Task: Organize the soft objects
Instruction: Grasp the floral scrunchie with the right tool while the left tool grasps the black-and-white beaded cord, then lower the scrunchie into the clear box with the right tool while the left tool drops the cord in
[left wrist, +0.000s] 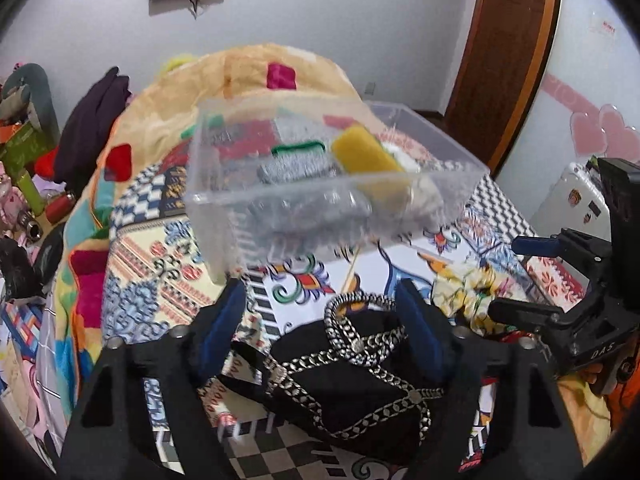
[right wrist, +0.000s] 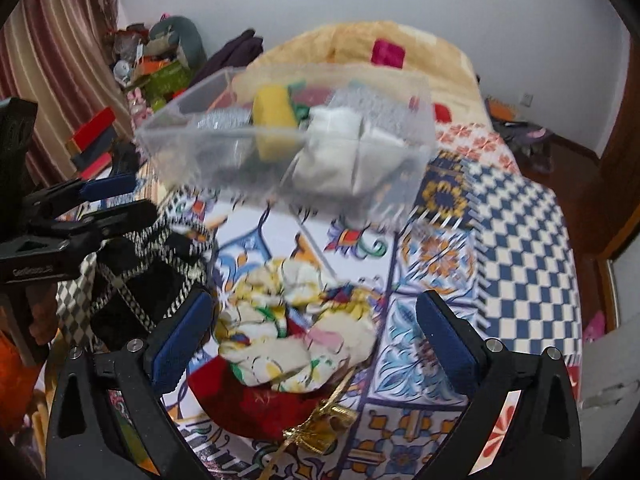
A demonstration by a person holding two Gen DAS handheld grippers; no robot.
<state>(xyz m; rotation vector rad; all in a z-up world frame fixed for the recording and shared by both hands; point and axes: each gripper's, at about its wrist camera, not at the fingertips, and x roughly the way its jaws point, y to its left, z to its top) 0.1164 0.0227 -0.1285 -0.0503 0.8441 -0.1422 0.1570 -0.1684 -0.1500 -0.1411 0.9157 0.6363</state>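
Note:
A clear plastic bin (left wrist: 224,196) (right wrist: 192,148) stands on the patterned bedspread and holds a yellow sponge (left wrist: 366,154) (right wrist: 274,120), a silver scrubber (left wrist: 296,166) and a white cloth (right wrist: 340,152). My left gripper (left wrist: 322,324) is open, its fingers either side of a black pouch with a silver chain (left wrist: 360,376) (right wrist: 136,292). My right gripper (right wrist: 316,340) is open over a floral scrunchie (right wrist: 296,332) (left wrist: 472,288) that lies on a red pouch with gold cord (right wrist: 256,404).
A beige blanket with coloured squares (left wrist: 256,76) (right wrist: 360,44) is heaped behind the bin. Clutter of boxes and bottles (left wrist: 24,184) (right wrist: 152,72) lies left of the bed. A wooden door (left wrist: 504,48) is at the right.

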